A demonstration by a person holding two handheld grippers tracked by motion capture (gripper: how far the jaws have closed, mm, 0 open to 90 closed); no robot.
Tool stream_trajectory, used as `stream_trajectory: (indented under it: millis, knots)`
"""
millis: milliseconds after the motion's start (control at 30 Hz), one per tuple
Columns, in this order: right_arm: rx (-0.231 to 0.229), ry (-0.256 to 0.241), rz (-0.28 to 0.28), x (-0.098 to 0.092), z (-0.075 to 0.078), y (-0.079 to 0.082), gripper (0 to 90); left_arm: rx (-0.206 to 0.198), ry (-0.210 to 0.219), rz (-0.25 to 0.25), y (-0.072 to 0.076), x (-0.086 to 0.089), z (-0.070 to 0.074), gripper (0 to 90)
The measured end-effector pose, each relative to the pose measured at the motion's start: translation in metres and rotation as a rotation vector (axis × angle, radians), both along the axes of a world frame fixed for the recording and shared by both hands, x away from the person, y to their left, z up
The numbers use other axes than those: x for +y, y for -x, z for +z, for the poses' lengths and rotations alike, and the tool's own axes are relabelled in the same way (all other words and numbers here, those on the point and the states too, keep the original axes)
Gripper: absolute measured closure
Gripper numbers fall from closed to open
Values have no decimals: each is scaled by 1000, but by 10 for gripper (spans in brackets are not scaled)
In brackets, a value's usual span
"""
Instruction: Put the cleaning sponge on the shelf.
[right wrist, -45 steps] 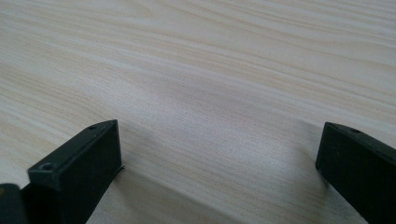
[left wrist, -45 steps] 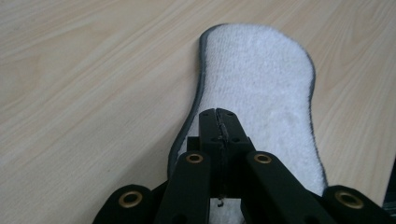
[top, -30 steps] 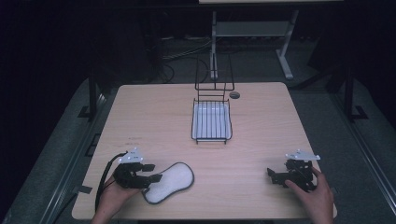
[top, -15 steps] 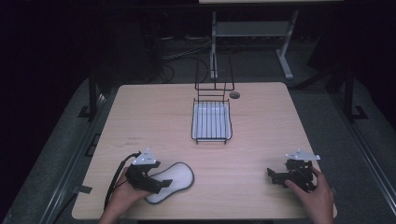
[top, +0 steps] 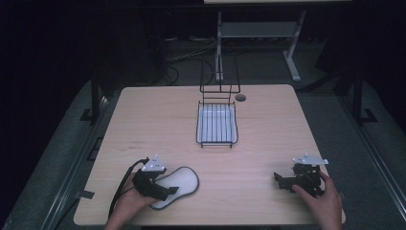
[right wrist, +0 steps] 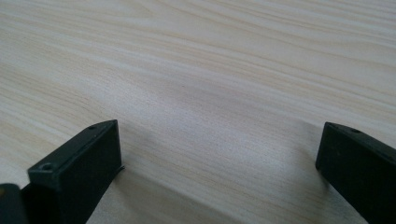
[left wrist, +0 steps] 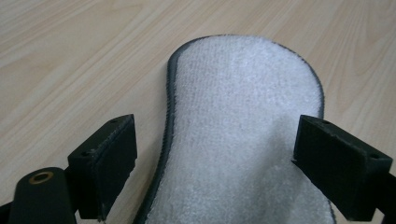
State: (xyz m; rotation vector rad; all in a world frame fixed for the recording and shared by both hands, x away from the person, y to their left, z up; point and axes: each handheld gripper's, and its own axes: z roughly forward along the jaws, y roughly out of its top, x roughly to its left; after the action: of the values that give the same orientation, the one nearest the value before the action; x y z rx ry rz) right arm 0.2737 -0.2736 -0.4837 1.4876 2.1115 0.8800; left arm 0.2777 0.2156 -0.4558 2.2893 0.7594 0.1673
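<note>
A white terry insole-shaped pad with a dark rim lies flat on the wooden table near the front left. My left gripper is open over its near end. In the left gripper view the pad lies between the two spread jaws, one jaw beside its edge, the other over the cloth. My right gripper rests open at the front right. The right gripper view shows bare table wood between its jaws.
A black wire rack with a white tray inside stands at the table's middle back, with an upright wire frame behind it. A small round dark hole sits beside it. Dark floor and a metal stand lie beyond the table.
My left gripper has moved right and forward over the pad's near end. The right gripper has stayed in place.
</note>
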Motion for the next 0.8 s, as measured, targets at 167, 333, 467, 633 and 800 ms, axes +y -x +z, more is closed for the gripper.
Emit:
stream_trajectory:
  millis: [167, 333, 467, 633, 800]
  knots:
    - [0, 0, 0, 0, 0, 0, 0, -7, 5, -12, 1, -2, 2, 129]
    - [0, 0, 0, 0, 0, 0, 0, 6, 5, -18, 2, -4, -1, 129]
    - [0, 0, 0, 0, 0, 0, 0, 16, -6, -25, 2, -5, -2, 129]
    - [0, 0, 0, 0, 0, 0, 0, 30, -7, -26, 2, -6, -6, 129]
    - [0, 0, 0, 0, 0, 0, 0, 33, -11, -29, 2, -6, -7, 128]
